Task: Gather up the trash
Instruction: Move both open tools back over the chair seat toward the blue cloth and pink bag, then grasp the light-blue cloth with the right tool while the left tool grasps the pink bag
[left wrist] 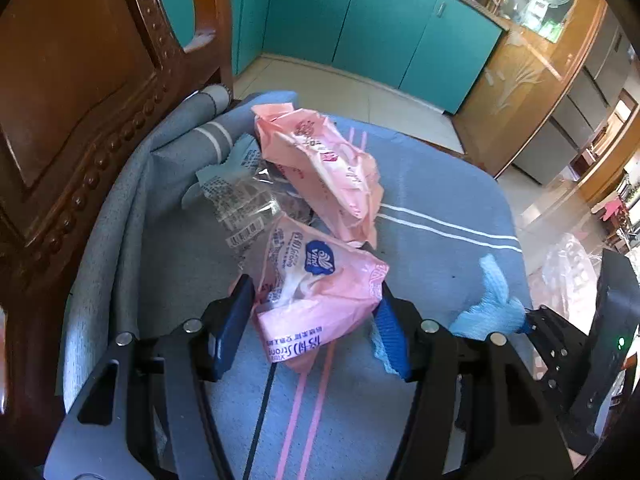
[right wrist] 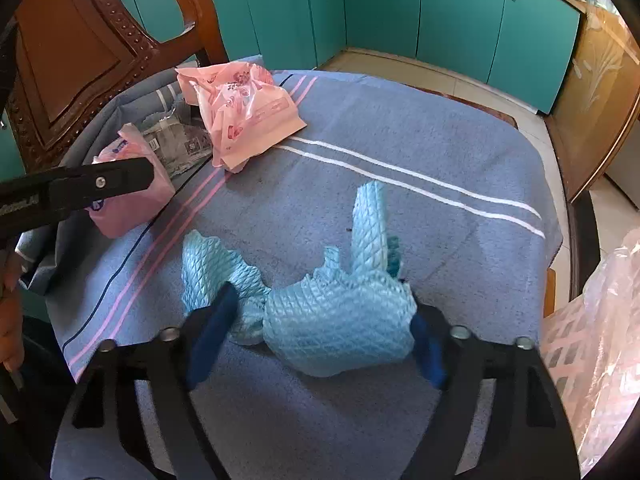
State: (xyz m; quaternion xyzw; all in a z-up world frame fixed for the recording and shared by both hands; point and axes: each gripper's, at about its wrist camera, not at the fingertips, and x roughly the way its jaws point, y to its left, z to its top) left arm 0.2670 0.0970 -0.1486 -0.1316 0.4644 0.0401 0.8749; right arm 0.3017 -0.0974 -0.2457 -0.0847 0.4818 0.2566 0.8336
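Observation:
My left gripper is shut on a pink tissue pack wrapper on the blue towel-covered chair seat; it also shows in the right wrist view. Beyond it lie a clear printed wrapper and a larger crumpled pink bag. My right gripper has its jaws around a light blue foam net sleeve lying on the towel, touching it on both sides. The pink bag and clear wrapper also show at the back left of the right wrist view.
A carved wooden chair back rises on the left. Teal cabinets stand behind. A clear plastic bag with pink pattern hangs at the right of the seat. The tiled floor lies beyond the seat.

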